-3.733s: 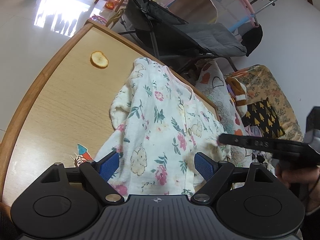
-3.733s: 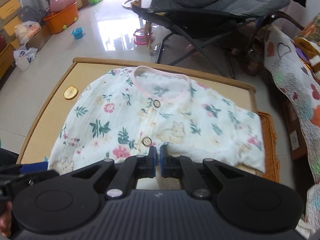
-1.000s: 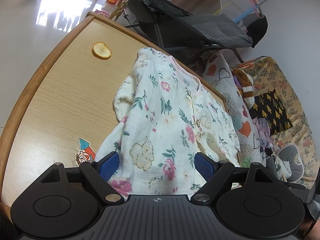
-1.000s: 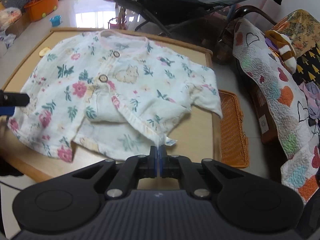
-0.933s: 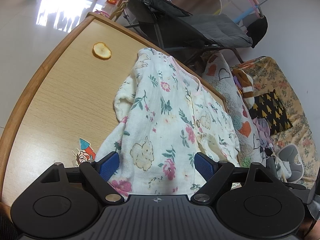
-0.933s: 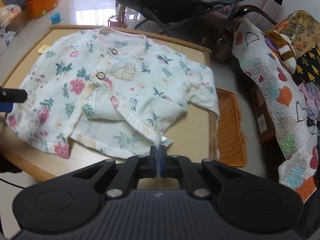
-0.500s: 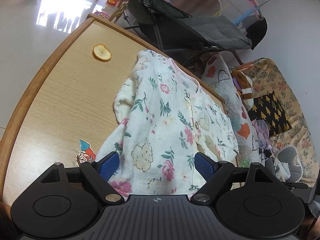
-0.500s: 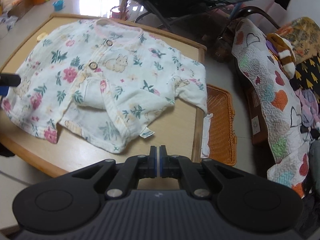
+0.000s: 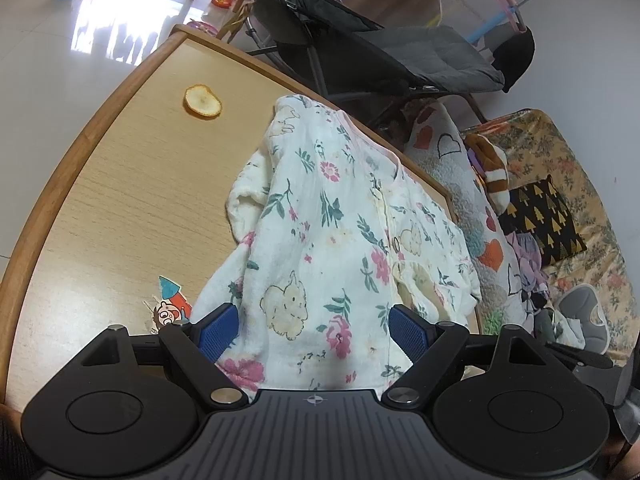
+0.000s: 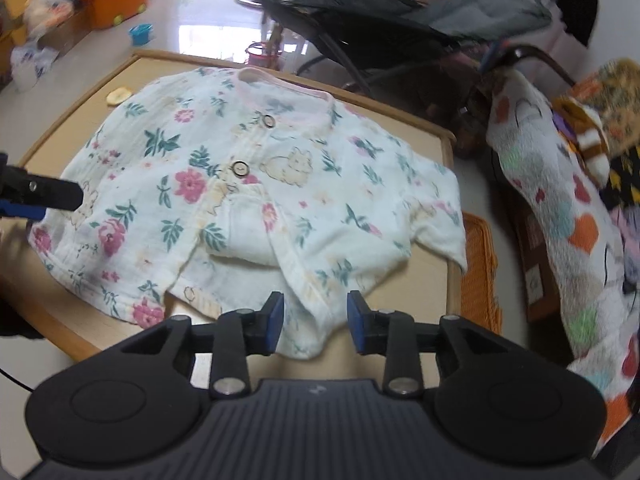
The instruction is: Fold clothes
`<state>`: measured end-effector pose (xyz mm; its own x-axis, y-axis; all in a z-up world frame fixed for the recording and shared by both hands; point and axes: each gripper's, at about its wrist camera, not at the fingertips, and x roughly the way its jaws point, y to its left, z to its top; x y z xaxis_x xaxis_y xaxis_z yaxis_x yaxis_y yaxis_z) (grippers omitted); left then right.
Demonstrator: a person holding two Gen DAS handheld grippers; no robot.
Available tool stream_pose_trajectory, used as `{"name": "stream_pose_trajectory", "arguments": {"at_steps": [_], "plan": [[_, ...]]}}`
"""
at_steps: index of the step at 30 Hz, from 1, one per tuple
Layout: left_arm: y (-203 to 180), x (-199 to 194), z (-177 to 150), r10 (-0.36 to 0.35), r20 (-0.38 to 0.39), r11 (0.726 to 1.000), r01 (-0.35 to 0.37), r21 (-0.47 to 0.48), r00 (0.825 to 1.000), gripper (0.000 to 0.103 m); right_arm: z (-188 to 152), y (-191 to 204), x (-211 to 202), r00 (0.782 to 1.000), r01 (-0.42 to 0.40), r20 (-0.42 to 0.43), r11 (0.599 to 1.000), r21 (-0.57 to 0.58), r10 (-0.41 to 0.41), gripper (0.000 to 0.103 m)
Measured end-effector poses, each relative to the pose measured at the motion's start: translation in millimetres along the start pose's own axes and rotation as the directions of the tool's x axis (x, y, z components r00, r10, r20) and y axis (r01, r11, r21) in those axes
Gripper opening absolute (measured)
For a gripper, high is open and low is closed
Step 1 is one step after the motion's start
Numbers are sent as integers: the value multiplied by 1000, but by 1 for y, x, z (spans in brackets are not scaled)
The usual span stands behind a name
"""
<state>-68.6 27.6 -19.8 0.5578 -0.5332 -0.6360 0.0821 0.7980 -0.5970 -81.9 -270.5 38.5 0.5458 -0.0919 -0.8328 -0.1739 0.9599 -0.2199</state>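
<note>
Floral baby shirt [image 10: 256,200] spread face-up on the wooden table [image 9: 120,184], both my grippers at its near edge.

My right gripper [image 10: 315,322] is opening, jaws part-way apart, the shirt's bottom hem corner lying between the blue pads [image 10: 276,320] with none of it pinched. My left gripper [image 9: 314,330] stands wide, blue pads either side of the shirt's left sleeve end, cloth below and ahead of it, not clamped. Shirt's pink collar [image 10: 280,84] is at the far side from me, two snap buttons [image 10: 240,168] down the front, lower front flap folded open. Orange slice-shaped thing [image 9: 202,101] far left of left gripper, cartoon sticker [image 9: 168,308] just left of its left pad. Orange woven basket [image 10: 478,264] right of the right gripper, off the table edge.
</note>
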Motion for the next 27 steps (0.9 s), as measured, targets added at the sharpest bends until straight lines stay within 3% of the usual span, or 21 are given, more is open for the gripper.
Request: {"name": "stream_pose_trajectory", "arguments": {"at_steps": [3, 7, 8, 21, 27], "plan": [[0, 1, 0, 1, -4, 1000, -1, 3, 1000, 83, 4, 5, 12, 1000, 25, -18, 999, -34, -25, 33], [-3, 0, -2, 3, -2, 1000, -3, 1, 1000, 83, 6, 4, 22, 997, 41, -66, 998, -40, -44, 7], [-4, -1, -2, 4, -1, 1000, -4, 0, 1000, 83, 6, 3, 23, 996, 45, -76, 998, -45, -49, 5], [-8, 1, -2, 4, -5, 1000, -4, -1, 1000, 83, -25, -32, 0, 987, 33, -155, 999, 19, -30, 5], [-10, 4, -2, 8, -6, 1000, -8, 11, 1000, 83, -34, -26, 5, 971, 1, -239, 1000, -25, -7, 6]]}}
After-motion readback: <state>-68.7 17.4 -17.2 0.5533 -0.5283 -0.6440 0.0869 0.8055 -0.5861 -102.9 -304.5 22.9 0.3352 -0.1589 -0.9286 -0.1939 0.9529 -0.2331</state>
